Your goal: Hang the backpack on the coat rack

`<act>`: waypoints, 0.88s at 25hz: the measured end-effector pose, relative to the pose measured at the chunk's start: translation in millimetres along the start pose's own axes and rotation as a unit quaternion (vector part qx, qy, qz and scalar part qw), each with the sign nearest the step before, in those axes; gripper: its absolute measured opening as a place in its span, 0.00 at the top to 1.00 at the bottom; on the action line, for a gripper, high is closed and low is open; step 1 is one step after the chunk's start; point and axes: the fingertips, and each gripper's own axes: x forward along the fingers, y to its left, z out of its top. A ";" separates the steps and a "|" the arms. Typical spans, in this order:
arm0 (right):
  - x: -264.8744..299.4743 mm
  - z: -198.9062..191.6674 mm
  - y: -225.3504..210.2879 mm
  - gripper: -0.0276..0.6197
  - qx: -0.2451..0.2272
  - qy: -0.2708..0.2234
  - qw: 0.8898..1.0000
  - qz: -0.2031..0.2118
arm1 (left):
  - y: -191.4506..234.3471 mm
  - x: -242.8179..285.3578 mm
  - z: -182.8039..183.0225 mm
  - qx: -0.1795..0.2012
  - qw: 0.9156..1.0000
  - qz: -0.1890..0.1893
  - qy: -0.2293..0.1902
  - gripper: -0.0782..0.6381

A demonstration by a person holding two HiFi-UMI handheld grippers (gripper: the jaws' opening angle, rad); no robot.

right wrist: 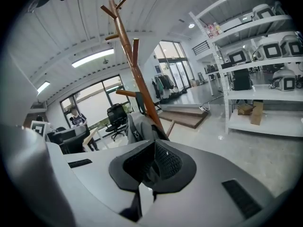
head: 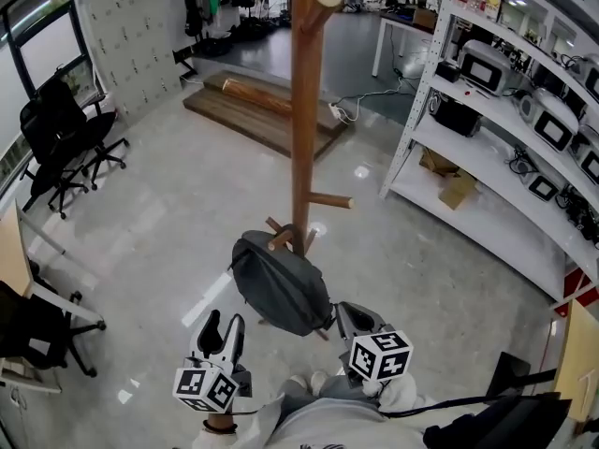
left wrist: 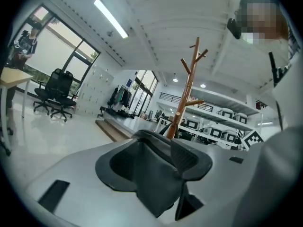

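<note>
Here, a dark grey fabric backpack (head: 281, 288) hangs from a short lower peg (head: 279, 240) of the tall brown wooden coat rack (head: 305, 110), its body resting against the pole. The bag is closed, so its contents cannot be seen.

The left gripper (head: 223, 321), at lower left in the head view, sits just beside the backpack and apart from it. Its fingers are spread wide with nothing between them. The right gripper (head: 348, 311) is close to the bag's other flank; whether it touches cannot be told. Its fingers stand slightly apart and hold nothing, and the backpack shows beyond them in the right gripper view.

At right, a white metal shelving unit (head: 468, 162) carries boxy black-and-white appliances (head: 487, 64) on its upper shelves and two brown cardboard boxes (head: 454, 187) on its lowest shelf. Black office chairs (head: 65, 138) stand at left on the pale polished floor (head: 168, 232).
</note>
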 end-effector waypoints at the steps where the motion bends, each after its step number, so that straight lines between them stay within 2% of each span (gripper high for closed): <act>1: 2.0 -1.7 4.0 0.94 -0.004 0.003 1.000 0.007 | -3.2 0.1 -6.6 0.000 1.000 0.010 0.006 0.59; 3: 4.8 -5.6 11.1 0.94 -0.011 0.009 1.000 0.021 | -9.4 1.1 -17.8 0.001 0.999 0.032 0.016 0.63; 5: 6.0 -8.9 17.0 0.94 -0.018 0.014 0.999 0.034 | -16.9 1.8 -24.7 0.002 0.999 0.049 0.021 0.74; 10: 0.2 -11.5 24.8 0.94 -0.024 0.014 0.998 0.057 | -38.4 2.9 -29.4 0.006 0.998 0.059 0.029 0.86; 15: -5.3 -17.6 22.2 0.94 -0.021 0.014 0.998 0.065 | -52.0 8.8 -28.6 0.008 0.998 0.055 0.028 0.89; 22: -21.2 -20.4 24.5 0.94 -0.019 0.009 0.998 0.054 | -71.6 10.9 -28.2 0.019 0.999 0.022 0.036 0.89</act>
